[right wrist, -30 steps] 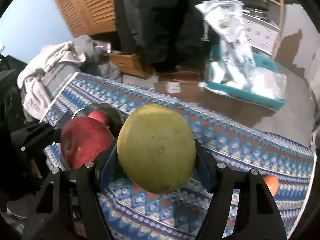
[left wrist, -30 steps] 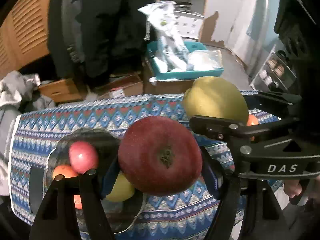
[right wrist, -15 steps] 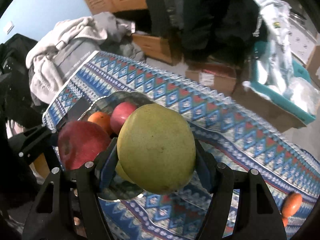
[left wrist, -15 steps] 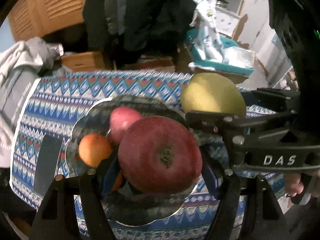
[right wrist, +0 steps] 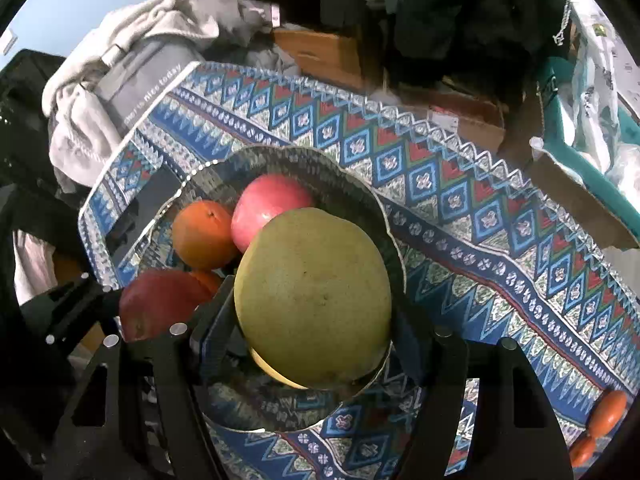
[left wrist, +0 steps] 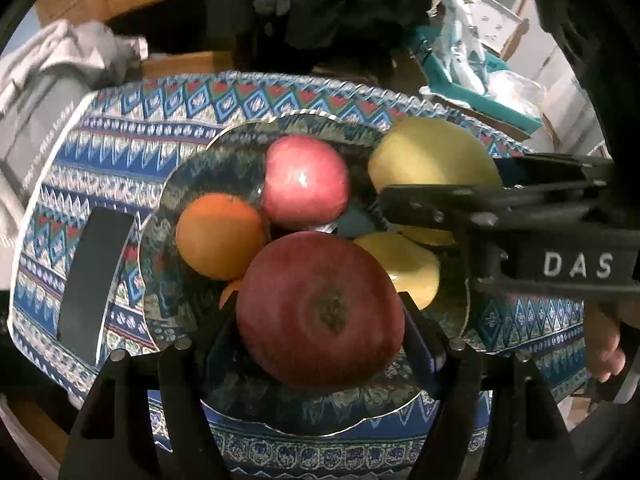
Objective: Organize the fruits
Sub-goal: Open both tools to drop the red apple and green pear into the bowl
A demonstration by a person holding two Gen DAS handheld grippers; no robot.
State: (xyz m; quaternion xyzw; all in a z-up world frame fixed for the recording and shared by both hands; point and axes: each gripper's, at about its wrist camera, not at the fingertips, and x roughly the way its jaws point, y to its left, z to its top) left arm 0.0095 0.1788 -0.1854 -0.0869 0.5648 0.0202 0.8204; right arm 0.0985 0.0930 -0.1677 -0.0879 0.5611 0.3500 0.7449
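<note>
Red apple (left wrist: 320,308) and green fruit (right wrist: 314,300) are clamped in left hand-held gripper (left wrist: 320,316) and right hand-held gripper (right wrist: 314,320); each should be lowered gently into bowl (left wrist: 168,184) gaps.

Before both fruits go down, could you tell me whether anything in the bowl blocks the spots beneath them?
Partly. The bowl already holds an orange, a pink apple and a yellow fruit, which lies right under the green fruit. The red apple hangs over barer glass.
</note>
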